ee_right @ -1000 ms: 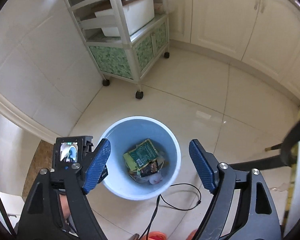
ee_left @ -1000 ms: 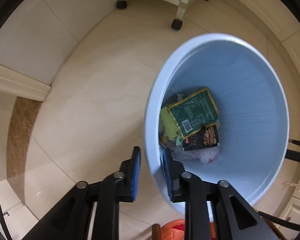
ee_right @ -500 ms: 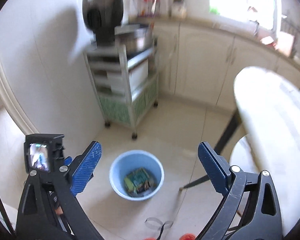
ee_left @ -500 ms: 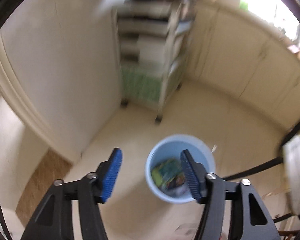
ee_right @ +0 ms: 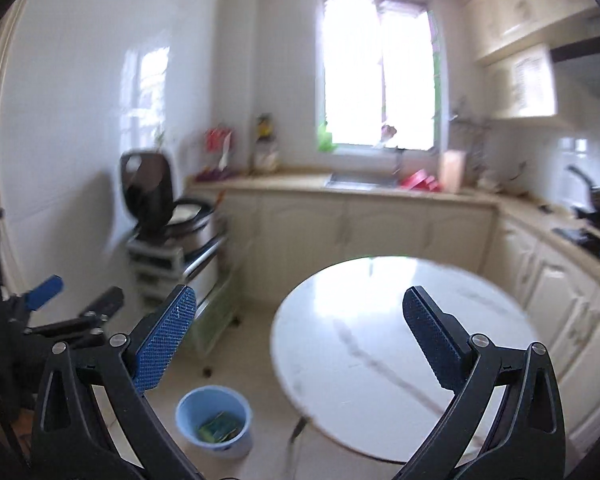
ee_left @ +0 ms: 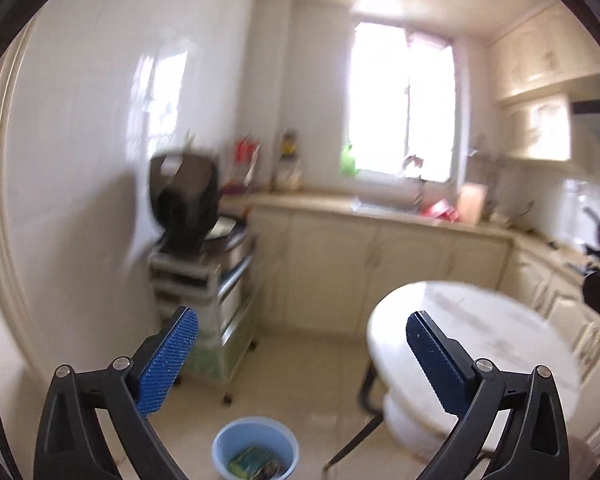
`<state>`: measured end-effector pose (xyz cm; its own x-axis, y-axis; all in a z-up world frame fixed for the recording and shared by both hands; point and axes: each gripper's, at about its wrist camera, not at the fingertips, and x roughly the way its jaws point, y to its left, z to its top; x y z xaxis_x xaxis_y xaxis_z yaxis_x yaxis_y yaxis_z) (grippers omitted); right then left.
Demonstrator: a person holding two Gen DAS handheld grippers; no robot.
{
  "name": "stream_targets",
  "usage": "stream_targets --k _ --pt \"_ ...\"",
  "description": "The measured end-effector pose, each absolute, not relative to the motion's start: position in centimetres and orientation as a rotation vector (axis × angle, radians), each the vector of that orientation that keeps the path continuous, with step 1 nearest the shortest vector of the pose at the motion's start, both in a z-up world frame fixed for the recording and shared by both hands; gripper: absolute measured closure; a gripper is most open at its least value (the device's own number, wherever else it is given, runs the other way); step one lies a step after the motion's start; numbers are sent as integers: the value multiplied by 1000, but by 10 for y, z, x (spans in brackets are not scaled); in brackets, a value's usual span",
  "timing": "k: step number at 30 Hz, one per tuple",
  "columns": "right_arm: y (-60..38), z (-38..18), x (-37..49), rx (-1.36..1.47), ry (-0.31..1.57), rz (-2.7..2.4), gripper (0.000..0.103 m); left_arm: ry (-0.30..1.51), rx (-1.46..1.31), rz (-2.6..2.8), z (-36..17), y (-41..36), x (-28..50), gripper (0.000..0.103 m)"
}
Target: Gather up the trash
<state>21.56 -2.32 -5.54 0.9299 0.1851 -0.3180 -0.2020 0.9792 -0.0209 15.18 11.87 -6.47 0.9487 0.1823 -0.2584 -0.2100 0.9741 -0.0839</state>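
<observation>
A light blue bin (ee_left: 221,451) stands on the floor far below, with green and dark wrappers (ee_left: 255,463) lying inside it. My left gripper (ee_left: 302,316) is raised high above it; its jaws are opening and hold nothing. My right gripper (ee_right: 300,292) is also raised, jaws opening, with nothing between the blue pads. In the right wrist view the bin (ee_right: 188,408) sits lower left with the wrappers (ee_right: 219,428) in it, and the left gripper (ee_right: 74,296) shows at the left edge.
A round white table (ee_right: 380,320) stands to the right of the bin, also in the left wrist view as the table (ee_left: 480,332). A wheeled cart (ee_left: 204,292) with an open cooker stands by the left wall. Cabinets and a counter (ee_right: 380,192) run along the back.
Both grippers rose from just above the bin and tilted up to face the kitchen. The left jaws went from nearly shut astride the bin's rim to wide apart; the right widened slightly.
</observation>
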Motion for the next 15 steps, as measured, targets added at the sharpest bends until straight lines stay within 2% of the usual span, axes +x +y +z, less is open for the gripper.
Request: stream_targets --k 7,15 --pt "-77 -3 165 -27 201 75 0 161 -83 120 -14 65 80 1" --pt "-118 24 110 -31 138 -33 0 99 -5 39 1 58 -17 0"
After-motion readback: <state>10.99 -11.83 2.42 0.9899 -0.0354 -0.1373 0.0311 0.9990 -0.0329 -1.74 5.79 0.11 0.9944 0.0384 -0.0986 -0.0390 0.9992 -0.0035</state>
